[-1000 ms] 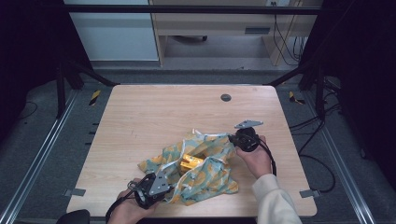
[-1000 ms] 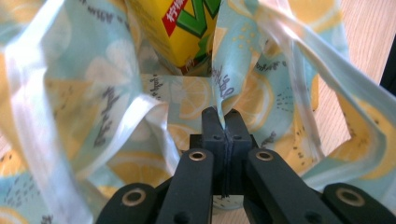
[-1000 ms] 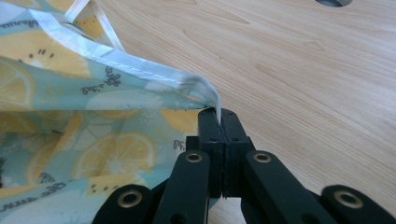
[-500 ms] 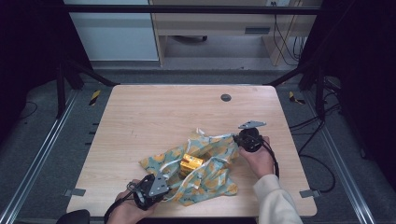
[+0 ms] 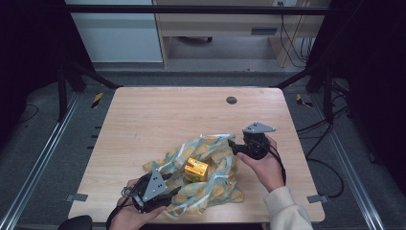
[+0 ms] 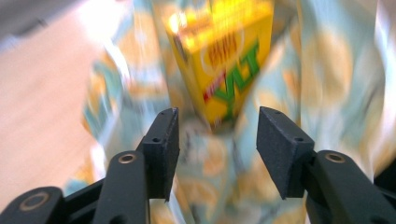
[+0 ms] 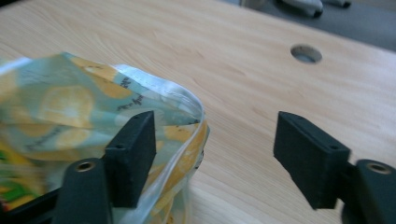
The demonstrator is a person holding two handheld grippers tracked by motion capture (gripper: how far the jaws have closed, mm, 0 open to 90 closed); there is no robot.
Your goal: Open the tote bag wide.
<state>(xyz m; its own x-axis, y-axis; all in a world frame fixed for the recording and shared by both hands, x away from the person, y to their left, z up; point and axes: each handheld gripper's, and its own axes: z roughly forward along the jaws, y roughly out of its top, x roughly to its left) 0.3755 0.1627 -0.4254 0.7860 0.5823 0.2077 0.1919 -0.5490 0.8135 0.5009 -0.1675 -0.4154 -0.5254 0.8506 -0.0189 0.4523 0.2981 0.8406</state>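
A yellow drink carton [image 5: 197,169] stands on a pale blue cloth with a lemon print [image 5: 218,191] at the front of the wooden table [image 5: 182,115]. My left gripper [image 5: 173,192] is at the cloth's near left corner. Its jaws have just been opening and now stand open; the left gripper view is blurred, with the carton [image 6: 224,56] just beyond the jaws and cloth [image 6: 205,163] under the gap. My right gripper [image 5: 233,143] is at the cloth's far right corner. Its jaws have also just been opening and are open, with the cloth's hemmed edge [image 7: 154,88] beside one pad, unpinched.
A round cable hole [image 5: 231,100] sits near the table's far edge, and the right gripper view has it too [image 7: 306,52]. Bare wood stretches across the far half. Dark frame posts flank the table, and a cabinet stands on the floor beyond.
Both grippers gripped the cloth's corners before. Now their jaws stand apart, both hands have lifted a little, and the cloth lies slack around the carton.
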